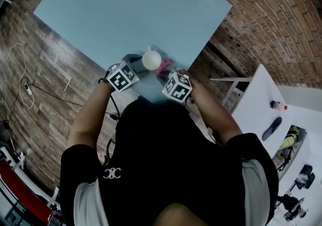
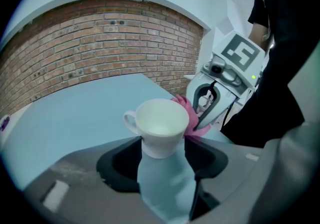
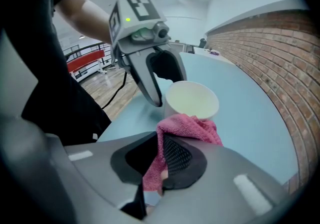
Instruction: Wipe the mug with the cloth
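The only marking close to lettering is a small white emblem of linked curves on the back of the person's black shirt. Each gripper carries a cube faced with black-and-white square markers. A bottle with a red cap stands on a white side table, and its label is too small to read.

The left gripper reaches in with its jaws partly closed, one pad against each side of the lower body of the white mug. The mug stands upright on the pale blue table, near the edge closest to the person. Its mouth is open to the ceiling and its handle points away from the right gripper.

The right gripper's jaws are clamped on the pink cloth. The cloth bunches up past the fingertips and its front fold lies against the mug's side, just under the rim. The two grippers face each other over the mug, very near each other.

The rest of the table top is bare blue. A brick wall runs beyond its far edge. On the plank floor to the person's left lies a thin looping cable. A dark flat object rests on the white side table, well apart from the mug.
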Tool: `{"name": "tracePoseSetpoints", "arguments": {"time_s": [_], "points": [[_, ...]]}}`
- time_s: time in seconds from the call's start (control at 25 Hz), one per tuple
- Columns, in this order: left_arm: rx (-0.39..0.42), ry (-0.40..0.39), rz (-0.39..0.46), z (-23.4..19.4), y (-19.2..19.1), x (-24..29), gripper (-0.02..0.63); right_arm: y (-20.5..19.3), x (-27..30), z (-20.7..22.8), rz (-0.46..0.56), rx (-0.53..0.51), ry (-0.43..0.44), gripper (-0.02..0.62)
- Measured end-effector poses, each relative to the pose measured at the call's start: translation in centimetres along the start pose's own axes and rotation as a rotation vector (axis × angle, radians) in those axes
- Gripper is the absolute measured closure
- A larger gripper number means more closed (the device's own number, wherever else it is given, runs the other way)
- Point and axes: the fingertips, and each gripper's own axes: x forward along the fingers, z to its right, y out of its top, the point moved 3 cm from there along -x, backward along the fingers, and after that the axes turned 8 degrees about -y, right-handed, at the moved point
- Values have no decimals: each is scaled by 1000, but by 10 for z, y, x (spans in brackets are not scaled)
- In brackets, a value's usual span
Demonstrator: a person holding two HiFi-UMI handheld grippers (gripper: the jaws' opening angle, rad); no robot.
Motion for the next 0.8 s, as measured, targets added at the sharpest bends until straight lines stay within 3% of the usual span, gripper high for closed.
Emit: {"name": "tracePoseSetpoints", "arguments": {"time_s": [0.32, 0.52, 0.64, 0.8], "points": [[31, -61, -5, 23, -9, 5, 357, -17, -4, 41, -16, 99, -89, 558], [106, 37, -21, 7, -16, -10, 357, -18, -6, 49, -12, 121, -106, 558], [183, 95, -45, -12, -10, -24, 311, -20, -6, 52, -11, 133, -113, 558], [291, 48, -147, -29, -2, -21, 235, -22, -8, 49, -12, 137, -113, 558]]}}
